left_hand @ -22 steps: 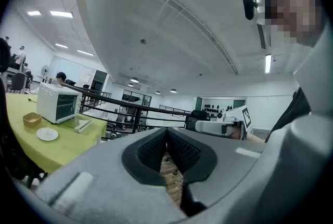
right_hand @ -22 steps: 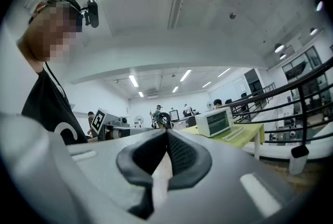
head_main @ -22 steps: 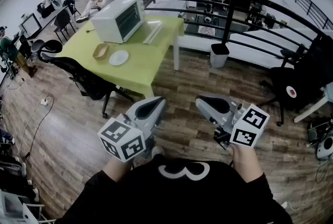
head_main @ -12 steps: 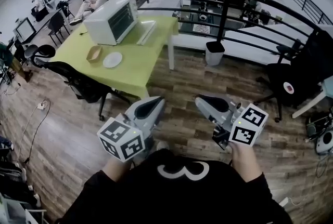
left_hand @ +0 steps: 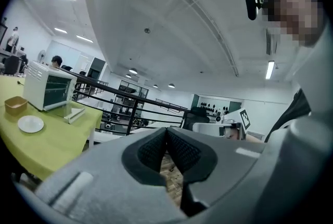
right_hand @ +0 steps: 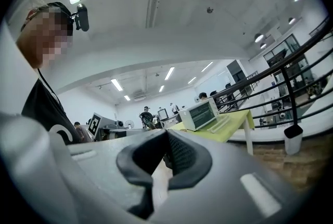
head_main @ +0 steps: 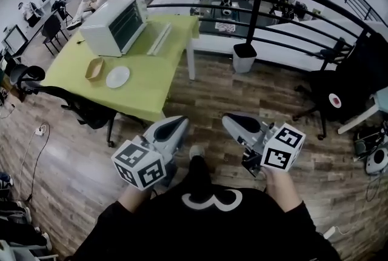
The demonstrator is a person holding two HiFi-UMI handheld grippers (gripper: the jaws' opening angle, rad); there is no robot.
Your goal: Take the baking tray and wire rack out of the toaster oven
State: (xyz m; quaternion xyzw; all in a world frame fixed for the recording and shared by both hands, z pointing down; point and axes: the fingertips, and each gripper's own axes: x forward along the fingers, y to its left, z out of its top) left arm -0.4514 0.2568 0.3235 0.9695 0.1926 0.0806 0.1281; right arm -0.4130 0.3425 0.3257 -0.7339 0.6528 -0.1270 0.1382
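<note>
You are on the approach, not yet at the work; the toaster oven [head_main: 115, 22] stands at the far left end of the green table [head_main: 154, 87], well apart from both grippers, with open wooden floor between. The baking tray and wire rack show in no view; I judge them to be inside, behind the oven's dark glass front, which looks closed from here, though it is too small to be sure.

The left gripper [head_main: 179, 125] has its jaws pressed together on nothing; the right gripper [head_main: 230, 120] likewise, pads meeting with nothing pinched. Both are held about level, side by side, near your body.

The next move, as I read it, asks you to come up to the side of the table that the glass front faces; then spread one pair of jaws for the door handle before any tray can be reached.

Only the head view lays out the table: a white plate [head_main: 117, 77] and a wooden bowl [head_main: 94, 69] on the near side of the oven, and a pale flat piece [head_main: 159, 40] just to its right; what that piece is, I cannot tell. Only the two gripper views show the pads meeting; each also catches the other gripper's marker cube.
</note>
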